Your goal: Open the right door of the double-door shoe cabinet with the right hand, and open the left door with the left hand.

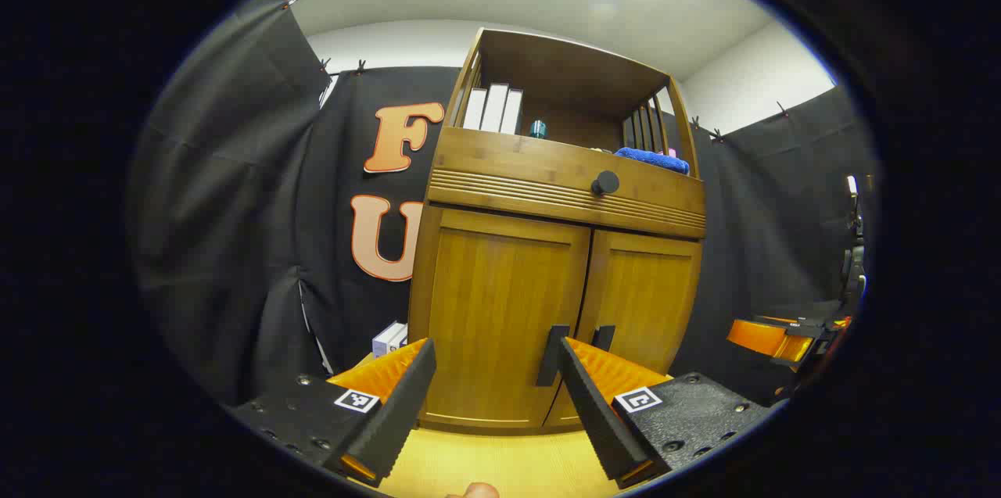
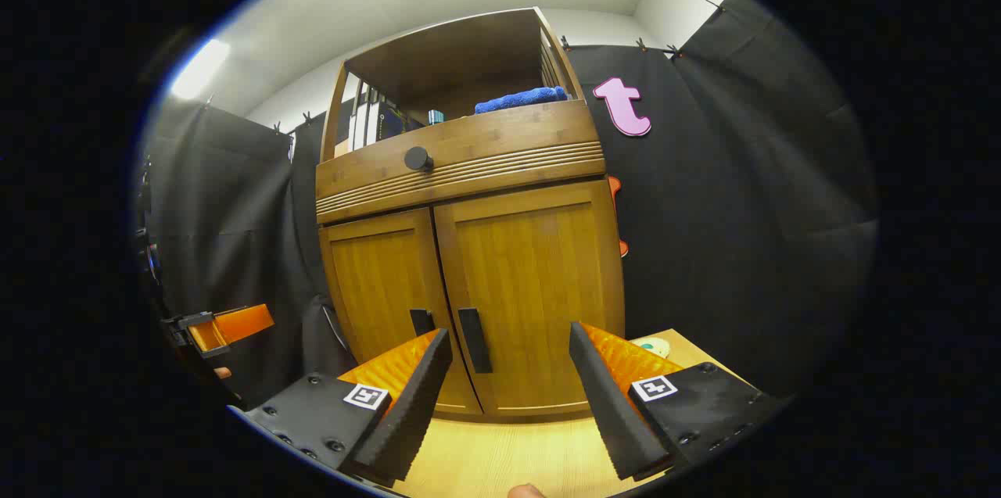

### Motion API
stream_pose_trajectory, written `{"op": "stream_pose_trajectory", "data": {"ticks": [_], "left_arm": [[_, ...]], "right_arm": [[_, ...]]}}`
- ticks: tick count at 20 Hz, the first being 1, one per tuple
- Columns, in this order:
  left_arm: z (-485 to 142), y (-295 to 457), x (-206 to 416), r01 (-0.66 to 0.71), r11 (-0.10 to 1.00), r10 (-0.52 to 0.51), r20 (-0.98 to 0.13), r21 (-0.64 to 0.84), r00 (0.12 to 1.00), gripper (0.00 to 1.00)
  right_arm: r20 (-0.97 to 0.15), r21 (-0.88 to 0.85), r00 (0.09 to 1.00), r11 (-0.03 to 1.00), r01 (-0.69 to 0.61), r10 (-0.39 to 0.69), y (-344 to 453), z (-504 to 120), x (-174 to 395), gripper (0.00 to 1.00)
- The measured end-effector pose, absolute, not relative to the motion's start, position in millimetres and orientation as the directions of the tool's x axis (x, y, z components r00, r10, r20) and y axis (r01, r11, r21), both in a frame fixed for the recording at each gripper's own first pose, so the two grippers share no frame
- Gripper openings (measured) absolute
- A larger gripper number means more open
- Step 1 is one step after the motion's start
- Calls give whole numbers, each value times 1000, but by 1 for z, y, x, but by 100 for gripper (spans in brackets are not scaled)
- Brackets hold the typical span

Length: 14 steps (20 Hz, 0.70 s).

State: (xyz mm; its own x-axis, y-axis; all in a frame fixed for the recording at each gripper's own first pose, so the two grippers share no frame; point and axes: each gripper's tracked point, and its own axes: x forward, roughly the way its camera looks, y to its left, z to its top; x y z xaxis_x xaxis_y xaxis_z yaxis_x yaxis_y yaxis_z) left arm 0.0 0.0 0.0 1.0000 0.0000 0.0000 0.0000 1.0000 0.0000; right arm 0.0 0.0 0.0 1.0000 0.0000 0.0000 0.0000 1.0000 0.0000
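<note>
Now, right gripper (image 2: 508,396): jaws wide, empty, before the right door's handle (image 2: 475,340); slide one finger behind it.
Left gripper (image 1: 493,404): wide, empty, near the left door's handle (image 1: 552,356).

I am seeing my left gripper (image 1: 493,412) finger covering the lower end of the left door handle (image 1: 550,353), and my right gripper (image 2: 508,404) finger covering the bottom of that same handle in the right gripper view. The shoe cabinet (image 1: 547,193) is hiding whatever lies behind its shut doors. The small box (image 1: 389,338) at its far left is partly tucked behind a finger. The other gripper is getting cut off at each view's edge.
</note>
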Motion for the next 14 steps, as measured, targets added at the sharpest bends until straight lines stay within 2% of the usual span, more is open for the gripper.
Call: {"op": "stream_pose_trajectory", "data": {"ticks": [1,2,3,6,7,8,11,14], "left_arm": [[1,1,0,-1,1000,1,0,2,1000,94],[1,1,0,-1,1000,1,0,1,1000,92],[2,2,0,-1,1000,1,0,0,1000,94],[5,2,-4,-3,1000,3,8,4,1000,92],[5,1,-5,-1,1000,1,7,3,1000,92],[5,0,-7,3,1000,-3,4,-3,1000,94],[6,-3,-9,22,1000,-22,-5,-15,1000,92],[8,-1,-8,21,1000,-21,-4,-11,1000,94]], "right_arm": [[2,-3,1000,1000,-1,1,-2,2,0,98],[4,-8,1000,1000,-1,1,-2,3,-1,98],[7,-12,1000,1000,1,-1,-2,4,-2,98],[17,-20,1000,1000,8,-8,-2,5,-5,98],[18,-21,1000,1000,9,-9,-3,4,-6,93],[17,-23,1000,1000,8,-8,-1,3,-6,98],[13,-25,1000,1000,9,-9,-1,2,-6,100],[19,-23,1000,1000,16,-15,-3,4,-7,98]]}}
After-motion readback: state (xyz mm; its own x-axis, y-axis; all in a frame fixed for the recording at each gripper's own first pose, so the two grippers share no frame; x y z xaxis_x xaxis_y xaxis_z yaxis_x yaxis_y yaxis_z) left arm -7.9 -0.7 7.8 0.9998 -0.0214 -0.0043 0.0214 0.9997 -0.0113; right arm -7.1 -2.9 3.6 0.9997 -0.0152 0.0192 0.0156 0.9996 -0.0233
